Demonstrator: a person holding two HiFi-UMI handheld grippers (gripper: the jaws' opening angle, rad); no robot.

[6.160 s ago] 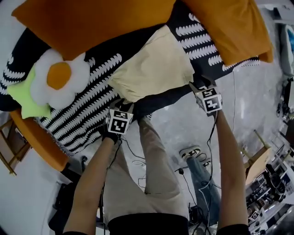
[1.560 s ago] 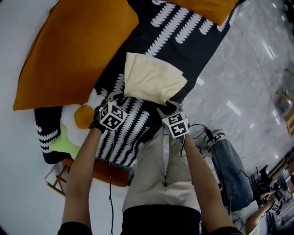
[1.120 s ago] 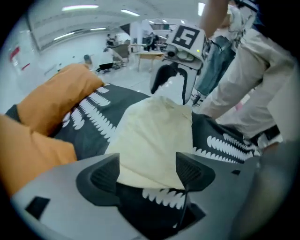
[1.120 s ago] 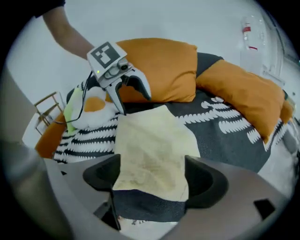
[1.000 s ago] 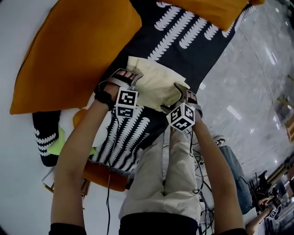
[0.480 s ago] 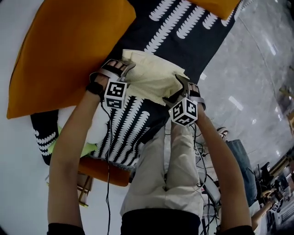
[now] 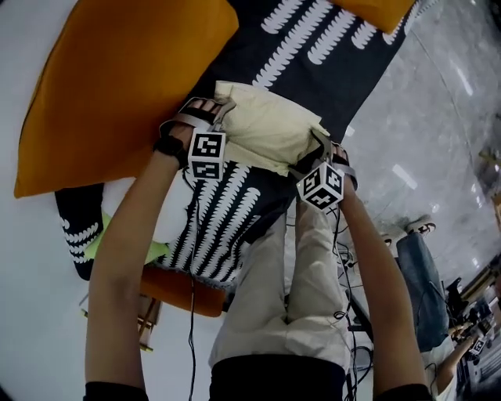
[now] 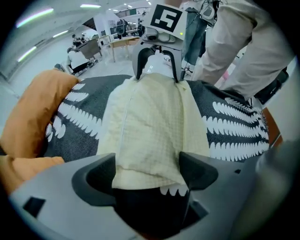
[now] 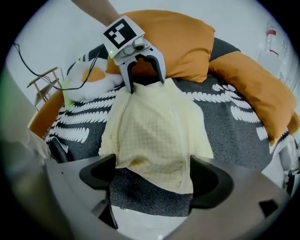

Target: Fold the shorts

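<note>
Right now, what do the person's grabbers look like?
The left gripper and right gripper are grey, each with two dark curved jaws and a white cube of black square markers. The right gripper's jaws are closing, shorts between them. A thin black cable trails down. Sleeves are black.

A black blanket (image 7: 235, 211) patterned with white leaf rows carries a large orange pillow (image 7: 109, 86) over its left edge and a second orange pillow (image 7: 376, 9) at its far corner, with a green cushion (image 7: 98, 249) at its near-left edge and glossy grey floor (image 7: 438, 117) along its right edge.
</note>
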